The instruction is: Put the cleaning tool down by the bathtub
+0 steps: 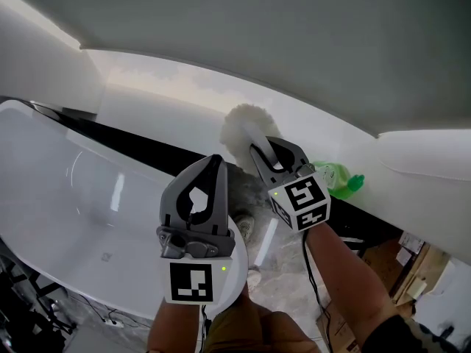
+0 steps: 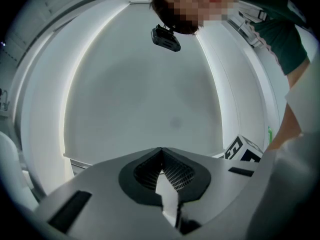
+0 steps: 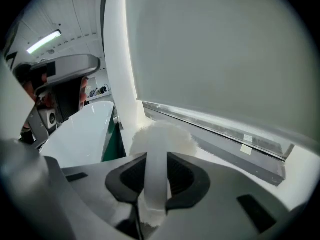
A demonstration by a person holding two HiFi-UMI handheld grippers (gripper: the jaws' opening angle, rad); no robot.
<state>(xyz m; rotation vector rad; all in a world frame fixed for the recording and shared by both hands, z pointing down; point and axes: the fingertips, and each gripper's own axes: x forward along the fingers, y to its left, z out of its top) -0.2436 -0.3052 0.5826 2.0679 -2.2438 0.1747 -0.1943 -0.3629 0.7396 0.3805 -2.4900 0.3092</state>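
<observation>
- White glossy bathtub (image 1: 51,190) lay at far left.
- Left gripper (image 1: 215,162) was over the tub's near rim, jaws pressed together with nothing between them.
- Right gripper (image 1: 265,144) was just beside it and angled downward. Its jaws pinched the pale handle of the white fluffy-headed cleaning tool (image 1: 245,127).
- The tool's head appeared clear of the grey marbled floor strip (image 1: 283,252) between tub and wall.
- Green plastic bottle (image 1: 340,180) sat further right.
- Step, as judged: tool in hand, not yet set down.
- Next move would call for lowering it onto the floor beside the tub, then parting the right jaws.
</observation>
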